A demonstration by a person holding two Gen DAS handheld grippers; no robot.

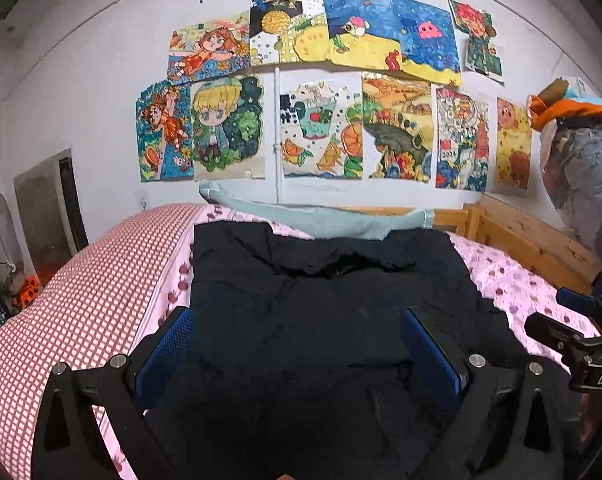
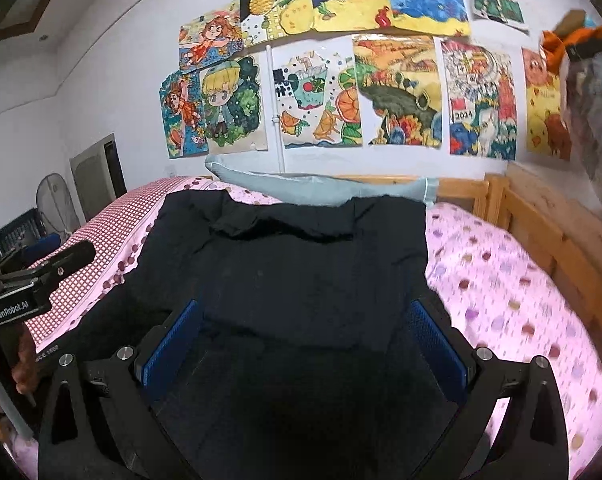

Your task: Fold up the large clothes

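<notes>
The left gripper point(image 1: 297, 344) hangs spread wide over the black garment point(image 1: 325, 300), which lies flat on the pink dotted bedsheet point(image 2: 501, 280) (near hem cut off at six o'clock). The right gripper point(image 2: 305, 340), likewise spread, holds nothing; garment folds are hard to read.

Black garment point(image 1: 325, 320) near edge below frame

dim, even indoor light | fisheye edges curved, vignetted | right-side blur
</notes>
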